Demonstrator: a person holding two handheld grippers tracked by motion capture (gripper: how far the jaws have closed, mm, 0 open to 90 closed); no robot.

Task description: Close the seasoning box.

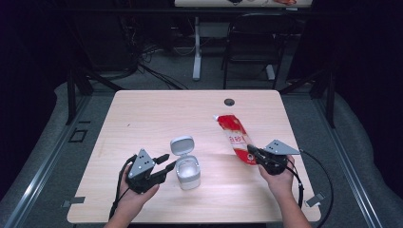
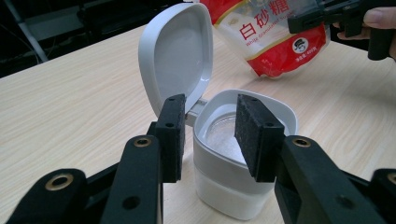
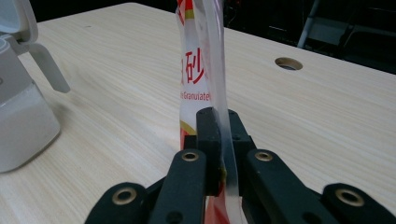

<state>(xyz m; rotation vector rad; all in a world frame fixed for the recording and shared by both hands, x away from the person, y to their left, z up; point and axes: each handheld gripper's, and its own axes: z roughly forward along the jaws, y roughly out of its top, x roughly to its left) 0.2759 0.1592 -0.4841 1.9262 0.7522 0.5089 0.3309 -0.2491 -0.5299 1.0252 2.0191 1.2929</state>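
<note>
On the wooden table (image 1: 142,118): one white canister (image 1: 188,172) with one hinged lid (image 1: 182,145) flipped up, one red-and-white sugar bag (image 1: 235,137), two handheld grippers. Beyond the table, one black chair (image 1: 252,40).

Left gripper (image 1: 164,167) set wide around the canister, pads (image 2: 254,135) on either side of its rim, canister standing near the table's front middle; contact of pads with the wall not clear from the left gripper view. Right gripper (image 1: 252,152) pinched tight on the bag's lower edge, bag lifted and slanting away toward the table's far right, well apart from the canister.

Left gripper view: white contents and an inner ring inside the canister, Chinese characters plus a small round logo on the bag. Right gripper view: thin clear bag edge (image 3: 219,93) squeezed between the black pads, round cable hole (image 3: 288,63) in the tabletop behind.
</note>
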